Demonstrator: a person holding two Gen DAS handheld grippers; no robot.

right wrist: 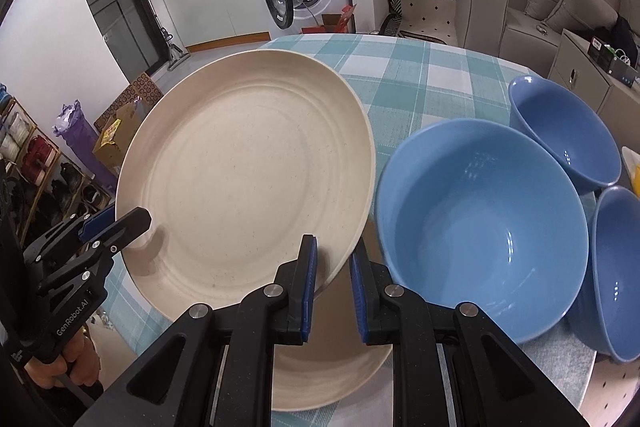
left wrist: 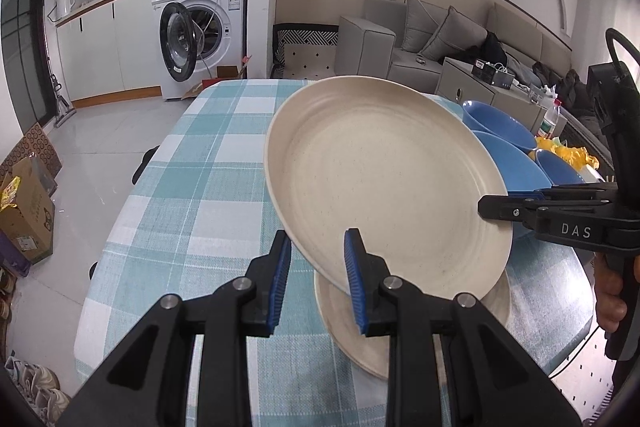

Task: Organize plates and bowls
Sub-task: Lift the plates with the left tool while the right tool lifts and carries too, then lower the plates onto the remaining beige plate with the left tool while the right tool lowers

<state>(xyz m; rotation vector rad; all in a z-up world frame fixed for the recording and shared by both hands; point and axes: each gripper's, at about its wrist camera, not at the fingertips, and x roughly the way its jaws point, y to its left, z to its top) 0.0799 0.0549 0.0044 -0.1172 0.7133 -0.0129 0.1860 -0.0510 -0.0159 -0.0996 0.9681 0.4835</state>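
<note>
A cream plate (left wrist: pixel 384 179) is held tilted above a second cream plate (left wrist: pixel 360 331) that lies on the checked tablecloth. My left gripper (left wrist: pixel 316 279) straddles the upper plate's near rim, its jaws a little wider than the rim. My right gripper (right wrist: pixel 332 291) straddles the opposite rim of the same plate (right wrist: pixel 248 171), also a little wider than it. The right gripper also shows in the left wrist view (left wrist: pixel 496 205) at the plate's right edge. The lower plate (right wrist: pixel 328 379) shows beneath. Three blue bowls (right wrist: pixel 480 227) stand to the right.
The table with the teal checked cloth (left wrist: pixel 208 167) stretches away ahead. The blue bowls (left wrist: pixel 504 155) crowd the right side. A washing machine (left wrist: pixel 200 27) with an open door and a sofa (left wrist: pixel 440 39) stand beyond the table. Boxes sit on the floor at left.
</note>
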